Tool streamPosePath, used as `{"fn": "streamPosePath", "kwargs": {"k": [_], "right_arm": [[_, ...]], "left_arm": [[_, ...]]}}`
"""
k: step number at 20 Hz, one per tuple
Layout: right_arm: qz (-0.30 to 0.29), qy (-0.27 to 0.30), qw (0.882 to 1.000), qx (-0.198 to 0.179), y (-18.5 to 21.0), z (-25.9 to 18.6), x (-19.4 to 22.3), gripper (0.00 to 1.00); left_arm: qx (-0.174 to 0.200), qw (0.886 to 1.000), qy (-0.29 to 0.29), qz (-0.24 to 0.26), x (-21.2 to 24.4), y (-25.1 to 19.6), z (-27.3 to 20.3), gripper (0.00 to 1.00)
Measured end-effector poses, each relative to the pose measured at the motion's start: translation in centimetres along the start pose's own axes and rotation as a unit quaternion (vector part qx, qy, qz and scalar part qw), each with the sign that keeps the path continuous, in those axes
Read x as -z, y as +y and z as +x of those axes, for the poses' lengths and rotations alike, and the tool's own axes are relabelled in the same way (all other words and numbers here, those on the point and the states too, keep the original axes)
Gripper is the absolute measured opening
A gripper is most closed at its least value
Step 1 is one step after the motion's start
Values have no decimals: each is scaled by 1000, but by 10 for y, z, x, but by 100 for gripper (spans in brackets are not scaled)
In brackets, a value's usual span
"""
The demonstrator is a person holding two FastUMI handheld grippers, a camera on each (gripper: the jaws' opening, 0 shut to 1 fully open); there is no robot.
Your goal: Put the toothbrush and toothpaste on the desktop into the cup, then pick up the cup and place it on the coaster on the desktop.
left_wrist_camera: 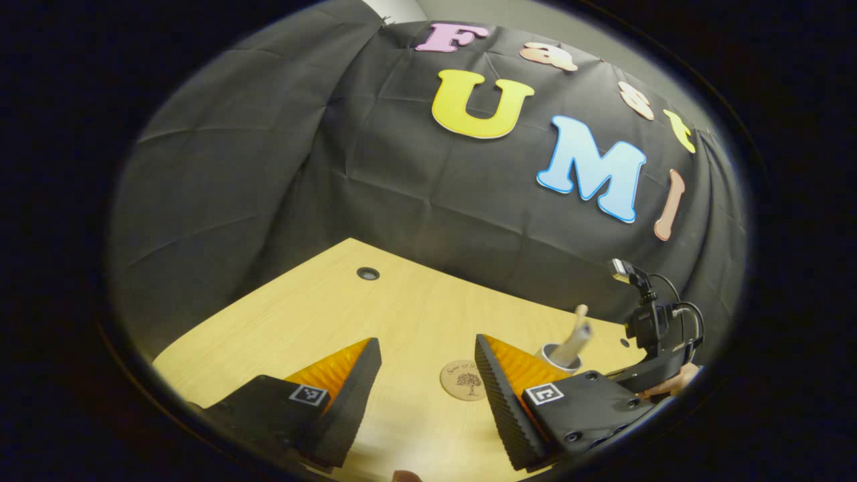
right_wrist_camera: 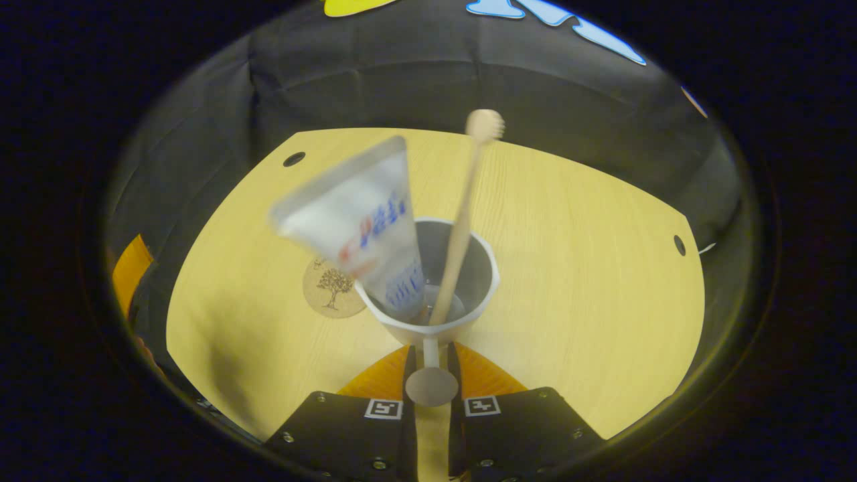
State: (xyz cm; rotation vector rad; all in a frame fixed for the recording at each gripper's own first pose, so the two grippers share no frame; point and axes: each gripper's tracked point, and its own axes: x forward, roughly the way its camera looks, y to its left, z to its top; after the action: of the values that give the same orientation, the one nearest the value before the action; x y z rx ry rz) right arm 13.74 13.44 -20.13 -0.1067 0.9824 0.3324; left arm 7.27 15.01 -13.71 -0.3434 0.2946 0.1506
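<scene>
Left gripper (left_wrist_camera: 428, 375) spread wide over the desk (left_wrist_camera: 321, 314), coaster (left_wrist_camera: 467, 380) between its fingers, cup (right_wrist_camera: 428, 288) half hidden there, blurred toothpaste (right_wrist_camera: 361, 234) and toothbrush (right_wrist_camera: 462, 214) inside, right gripper (right_wrist_camera: 430, 365) pinching the cup's handle.

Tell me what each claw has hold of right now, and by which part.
The right claw is shut on the cup's handle; the cup holds the toothbrush and toothpaste. The left claw is open, holding nothing.
</scene>
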Motion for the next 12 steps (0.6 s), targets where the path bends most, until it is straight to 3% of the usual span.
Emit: {"fn": "streamPosePath", "kwargs": {"k": [7, 12], "right_arm": [[32, -25, 999, -26, 19, -6, -22, 14], [19, -26, 999, -33, 22, -9, -29, 14]], "left_arm": [[-7, 1000, 2, -5, -1, 26, 1, 91], [-11, 1000, 5, -8, -3, 39, 4, 92]]}}
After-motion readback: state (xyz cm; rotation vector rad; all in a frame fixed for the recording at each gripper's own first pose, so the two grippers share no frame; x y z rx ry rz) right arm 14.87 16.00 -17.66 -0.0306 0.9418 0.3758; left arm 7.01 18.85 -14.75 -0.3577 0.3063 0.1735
